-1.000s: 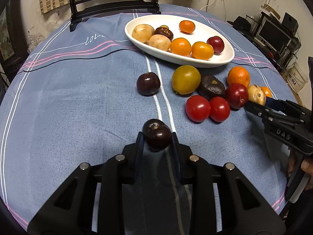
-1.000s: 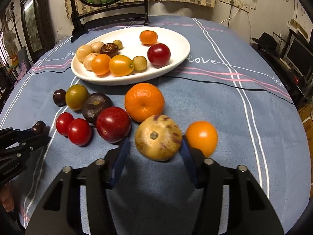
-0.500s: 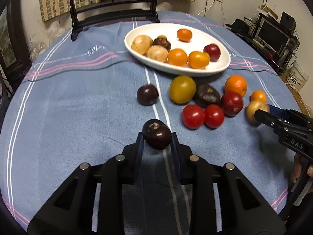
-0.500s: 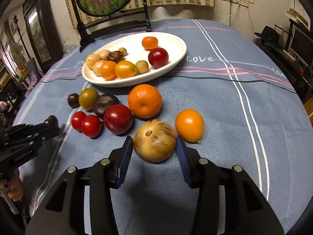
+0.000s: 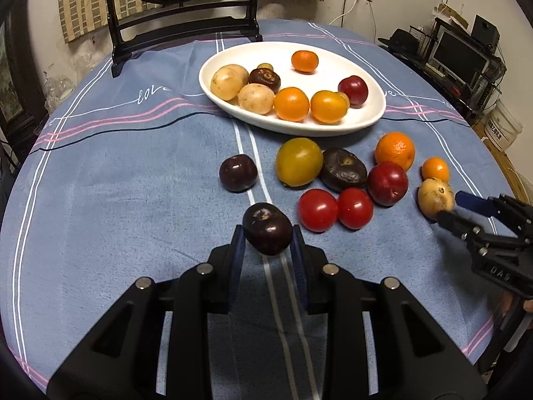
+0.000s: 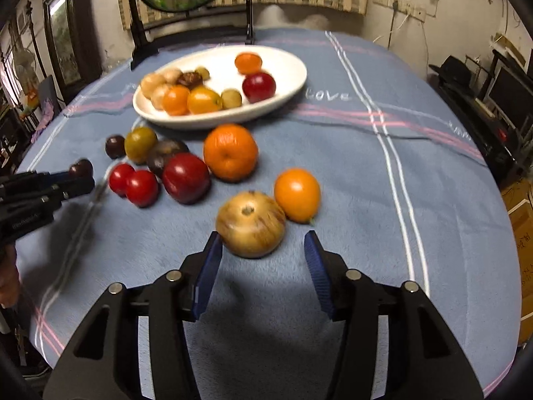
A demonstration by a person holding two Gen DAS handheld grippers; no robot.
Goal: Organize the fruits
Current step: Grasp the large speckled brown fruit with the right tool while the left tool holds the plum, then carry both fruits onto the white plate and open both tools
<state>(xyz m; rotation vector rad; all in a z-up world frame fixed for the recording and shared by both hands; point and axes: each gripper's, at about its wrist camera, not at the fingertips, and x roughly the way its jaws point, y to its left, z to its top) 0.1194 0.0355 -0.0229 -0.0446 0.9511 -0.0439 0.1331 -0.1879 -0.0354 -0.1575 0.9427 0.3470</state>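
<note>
Left wrist view: a dark plum (image 5: 267,229) is pinched between the blue pads of the left gripper (image 5: 266,243), lifted off the blue cloth (image 5: 116,200) on the near side of the white dish (image 5: 373,118). The gripper reaches level and straight toward the dish. The right gripper (image 6: 263,250) points the same way, low over the cloth, its jaws spread wide on either side of a tan striped fruit (image 6: 250,228); the left pad is close to it, the right pad stands clear, and the blurred frame does not settle whether either touches. The fruit rests on the cloth, nearer than the dish and to its right. Between the dish and the grippers lie eight more loose fruits: a second dark plum (image 5: 238,172), one yellow-green fruit (image 5: 298,161), one wrinkled dark fruit (image 5: 343,169), one red plum (image 5: 387,184), two tomatoes (image 5: 334,209), one big orange (image 5: 395,150) and one small orange (image 5: 435,169). In the dish sit nine: two pale tan, one dark, two small greenish, three orange, one red. A dark wooden stand (image 5: 186,33) rises behind the dish.
</note>
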